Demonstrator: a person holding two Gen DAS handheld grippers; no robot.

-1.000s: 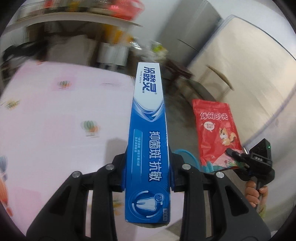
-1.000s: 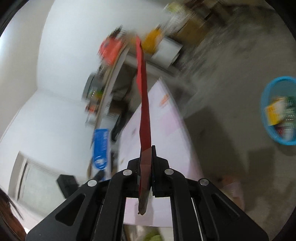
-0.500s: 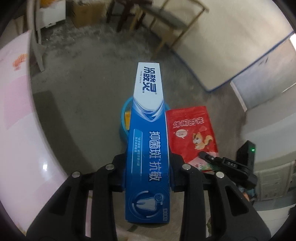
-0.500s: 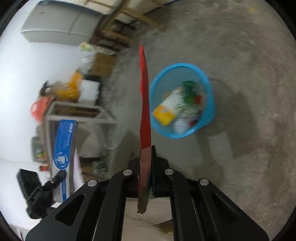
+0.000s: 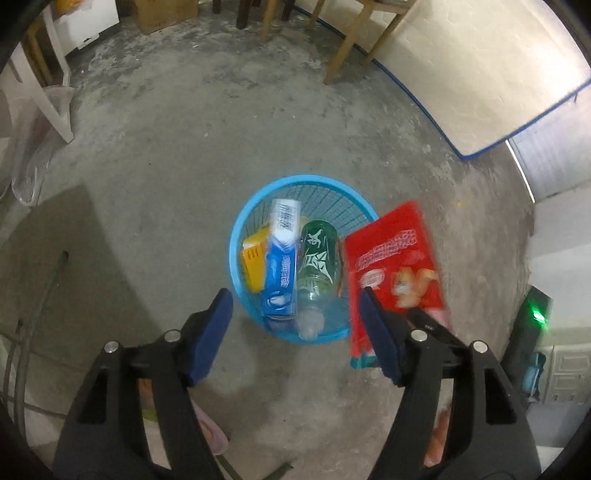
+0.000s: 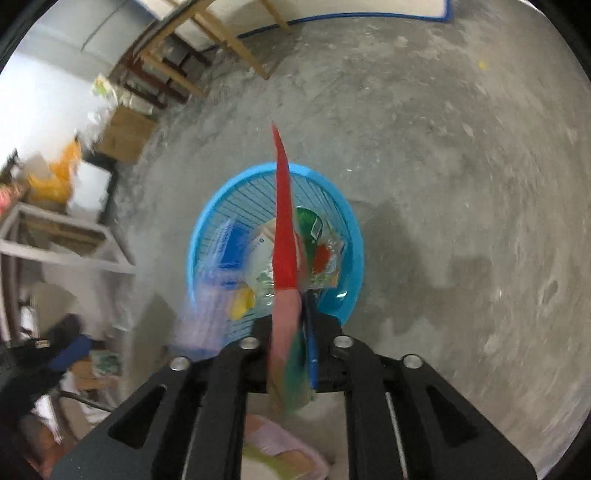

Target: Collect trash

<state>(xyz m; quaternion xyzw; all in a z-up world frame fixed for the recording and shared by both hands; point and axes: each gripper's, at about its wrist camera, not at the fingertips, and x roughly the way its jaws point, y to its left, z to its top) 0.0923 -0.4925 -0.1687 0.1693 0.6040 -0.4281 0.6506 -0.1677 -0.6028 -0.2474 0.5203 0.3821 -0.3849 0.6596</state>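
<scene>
A blue mesh basket (image 5: 232, 258) stands on the concrete floor. In it lie the blue toothpaste box (image 5: 279, 275), a green bottle (image 5: 318, 254) and a yellow box (image 5: 252, 264). My left gripper (image 5: 295, 297) hangs above the basket, its jaws opening with nothing between them. A red snack bag (image 5: 395, 266), blurred, hangs over the basket's right rim. In the right wrist view the red snack bag (image 6: 283, 225) is edge-on above the basket (image 6: 355, 236). It sits loose and blurred between the opening jaws of my right gripper (image 6: 295, 328).
Wooden furniture legs (image 5: 349, 40) and a cardboard box (image 5: 166, 13) stand at the far side. A pale panel with a blue edge (image 5: 461, 66) leans at the back right. A white chair leg (image 5: 44, 103) and a clear plastic bag (image 5: 33, 162) are at left.
Both grippers swung from the pink table down over the basket. The left let go of the toothpaste box, which now lies in the basket. The right jaws have parted and the red bag is slipping.
</scene>
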